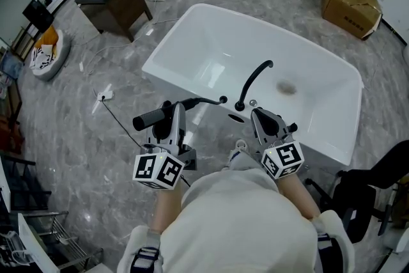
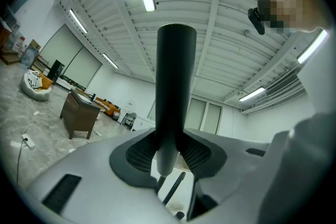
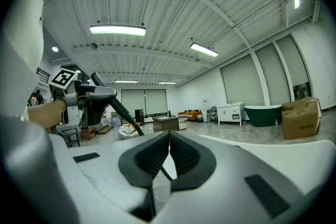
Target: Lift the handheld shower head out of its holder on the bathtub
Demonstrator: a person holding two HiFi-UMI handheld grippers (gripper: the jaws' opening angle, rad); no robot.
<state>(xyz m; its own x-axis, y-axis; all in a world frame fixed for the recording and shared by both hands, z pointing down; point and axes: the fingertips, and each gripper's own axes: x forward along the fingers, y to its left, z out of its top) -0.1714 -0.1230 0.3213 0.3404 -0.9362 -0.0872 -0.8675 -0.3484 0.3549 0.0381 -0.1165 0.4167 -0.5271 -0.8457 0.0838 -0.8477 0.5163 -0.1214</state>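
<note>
Head view: the left gripper (image 1: 174,118) holds the black shower head (image 1: 148,118) level above the near edge of the bathtub (image 1: 192,29), left of the faucet (image 1: 252,81). Left gripper view: the jaws clamp its round handle (image 2: 176,86). It looks stiff, smooth and probably light, so mid-handle is a good place to hold. Right gripper view: the right gripper (image 3: 169,152) has its jaws pressed together and holds nothing.

No words, numbers or brand names can be read anywhere. The left cube (image 1: 158,170), on the left gripper (image 1: 171,110), and the right cube (image 1: 283,160), on the right gripper (image 1: 263,117), carry only black-and-white square code patterns, with no letters or digits. Any print on the cardboard box (image 1: 350,6) on the floor is too small to make out.
</note>
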